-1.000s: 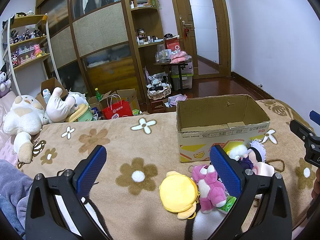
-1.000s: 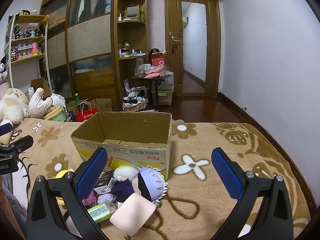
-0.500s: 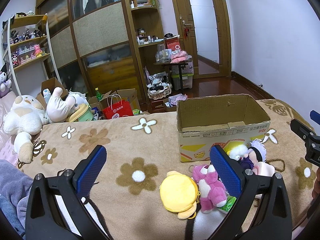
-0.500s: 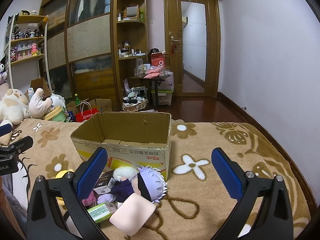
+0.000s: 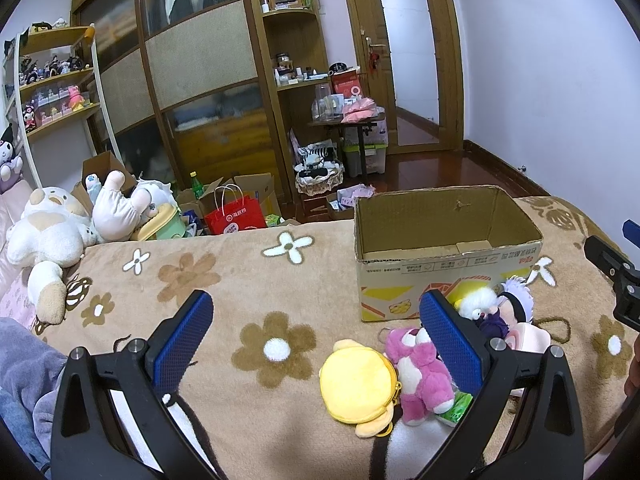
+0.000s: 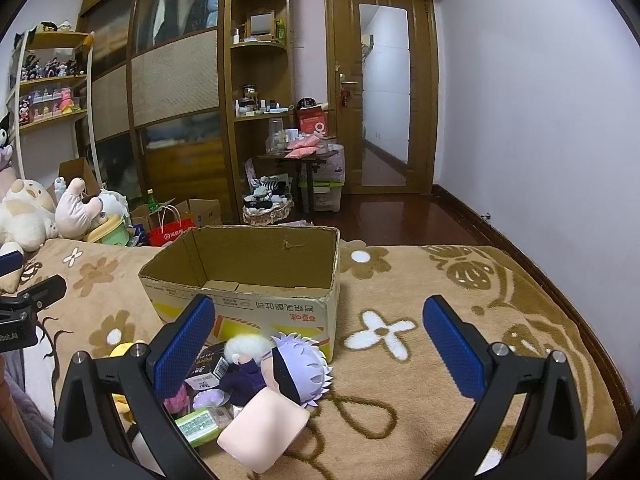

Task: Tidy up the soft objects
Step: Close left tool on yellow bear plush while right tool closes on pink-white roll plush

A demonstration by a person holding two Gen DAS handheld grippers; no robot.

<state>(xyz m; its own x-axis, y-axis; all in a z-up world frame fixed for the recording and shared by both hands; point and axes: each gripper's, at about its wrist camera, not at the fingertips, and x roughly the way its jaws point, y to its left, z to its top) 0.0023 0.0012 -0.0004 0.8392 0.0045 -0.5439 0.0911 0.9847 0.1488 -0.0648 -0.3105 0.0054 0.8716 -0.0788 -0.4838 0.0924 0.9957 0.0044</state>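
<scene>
An empty cardboard box [image 5: 448, 240] [image 6: 248, 276] stands on the brown flowered blanket [image 5: 240, 280]. In front of it lies a pile of small plush toys: a yellow round plush [image 5: 358, 386], a pink bear [image 5: 420, 376], a white-haired purple doll [image 6: 288, 368] [image 5: 500, 308], a pale pink plush [image 6: 264, 428] and a green packet [image 6: 198, 426]. My left gripper [image 5: 316, 334] hovers open left of the pile, its right finger in front of the toys. My right gripper [image 6: 318, 338] is open over the doll and the blanket right of it. Neither holds anything.
Large white plush animals [image 5: 48, 228] lie at the blanket's far left corner. Beyond the bed edge are a red paper bag [image 5: 236, 216], boxes, a small cluttered table [image 5: 348, 120], shelving and a door. A grey-blue sleeve [image 5: 24, 368] shows at lower left.
</scene>
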